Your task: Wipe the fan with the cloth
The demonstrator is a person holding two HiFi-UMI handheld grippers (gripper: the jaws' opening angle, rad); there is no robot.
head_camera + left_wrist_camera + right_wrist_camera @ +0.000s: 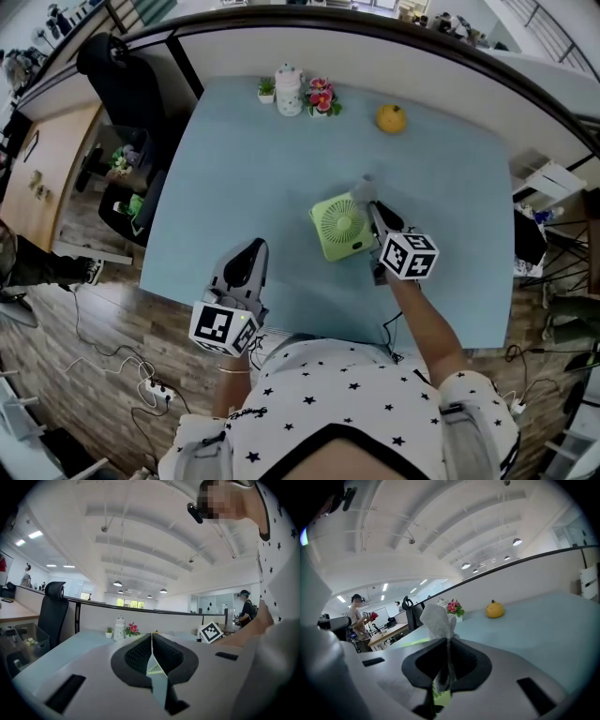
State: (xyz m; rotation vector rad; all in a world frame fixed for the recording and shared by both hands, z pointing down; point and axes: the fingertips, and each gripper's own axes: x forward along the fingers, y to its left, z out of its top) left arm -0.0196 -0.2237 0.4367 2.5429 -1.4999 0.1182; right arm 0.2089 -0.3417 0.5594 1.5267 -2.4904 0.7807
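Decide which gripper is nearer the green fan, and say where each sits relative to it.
Right. The right gripper, shut on the cloth, is beside the right edge of the fan; the left gripper is apart from it, to its left.

- The fan's (pixel 337 228) side at 3 o'clock is covered by the right gripper (pixel 371 204).
- Only a grey tip of the cloth (pixel 365 187) shows past the jaws.
- In the right gripper view, the gripper's body hides the fan except for green slivers at 6 o'clock.
- The round yellow thing (pixel 391 118) at 1 o'clock is too small to tell its kind.

pale blue table (pixel 244 178), wood floor (pixel 56 356), black chair (pixel 127 89).
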